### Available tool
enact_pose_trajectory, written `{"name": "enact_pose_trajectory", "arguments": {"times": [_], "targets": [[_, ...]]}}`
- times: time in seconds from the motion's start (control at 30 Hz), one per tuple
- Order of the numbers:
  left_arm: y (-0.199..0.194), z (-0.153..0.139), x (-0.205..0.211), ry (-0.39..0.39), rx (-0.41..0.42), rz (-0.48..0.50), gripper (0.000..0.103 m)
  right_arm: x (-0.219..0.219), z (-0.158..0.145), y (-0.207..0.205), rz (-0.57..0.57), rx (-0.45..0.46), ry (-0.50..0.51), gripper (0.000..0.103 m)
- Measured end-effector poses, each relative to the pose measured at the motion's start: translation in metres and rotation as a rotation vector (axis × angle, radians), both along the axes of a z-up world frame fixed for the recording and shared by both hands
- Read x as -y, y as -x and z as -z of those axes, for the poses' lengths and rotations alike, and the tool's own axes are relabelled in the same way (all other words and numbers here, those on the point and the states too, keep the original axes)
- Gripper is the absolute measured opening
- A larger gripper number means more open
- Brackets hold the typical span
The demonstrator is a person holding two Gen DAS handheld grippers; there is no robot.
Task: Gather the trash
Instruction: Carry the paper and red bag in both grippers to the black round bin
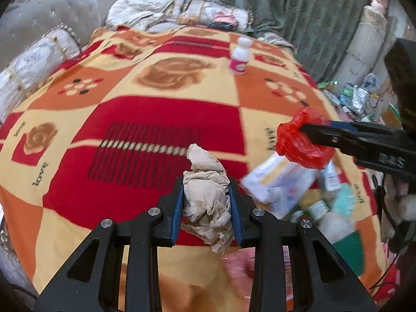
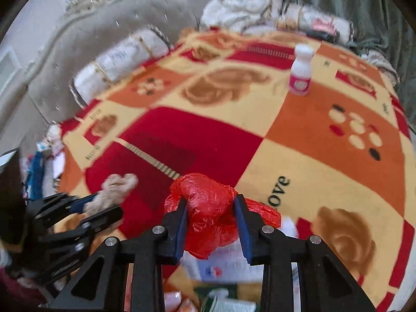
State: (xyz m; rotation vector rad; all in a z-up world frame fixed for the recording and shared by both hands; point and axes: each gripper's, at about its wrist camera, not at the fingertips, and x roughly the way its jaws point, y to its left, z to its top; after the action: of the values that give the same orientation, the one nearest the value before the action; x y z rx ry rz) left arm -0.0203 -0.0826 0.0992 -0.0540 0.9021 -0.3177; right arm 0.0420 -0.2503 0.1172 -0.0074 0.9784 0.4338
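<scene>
Crumpled paper (image 1: 206,202) is clamped in the left gripper (image 1: 206,208) and a red bag (image 2: 210,215) (also crumpled) in the right gripper (image 2: 211,223), above the blanket (image 1: 130,104).

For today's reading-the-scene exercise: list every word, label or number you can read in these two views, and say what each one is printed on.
"love": woven into the blanket, several times.
Pink label on the white bottle: too blurred to read.
Raised lettering on the right gripper: not legible.
Print on the white packaging below the red plastic bag: blurred, unreadable.
The crumpled paper carries no text.
</scene>
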Motion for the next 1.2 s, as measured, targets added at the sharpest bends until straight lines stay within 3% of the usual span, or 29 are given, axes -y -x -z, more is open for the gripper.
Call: {"name": "enact_pose_trajectory", "arguments": {"times": [0.13,0.3,0.7,1.2], "targets": [[0.013,-0.022,0.026,0.014,0.032,0.055,0.029,0.030,-0.031,0.041,0.032,0.076,-0.069,0.033],[0.030,-0.042,0.074,0.024,0.059,0.143,0.029,0.068,-0.044,0.087,0.094,0.130,-0.087,0.032],[0.073,-0.056,0.198,0.010,0.059,0.355,0.029,0.193,-0.032,0.173,0.345,0.136,-0.033,0.033],[0.124,-0.041,0.345,0.024,-0.027,0.584,0.030,0.340,0.013,0.254,0.667,0.065,-0.010,0.032]]}}
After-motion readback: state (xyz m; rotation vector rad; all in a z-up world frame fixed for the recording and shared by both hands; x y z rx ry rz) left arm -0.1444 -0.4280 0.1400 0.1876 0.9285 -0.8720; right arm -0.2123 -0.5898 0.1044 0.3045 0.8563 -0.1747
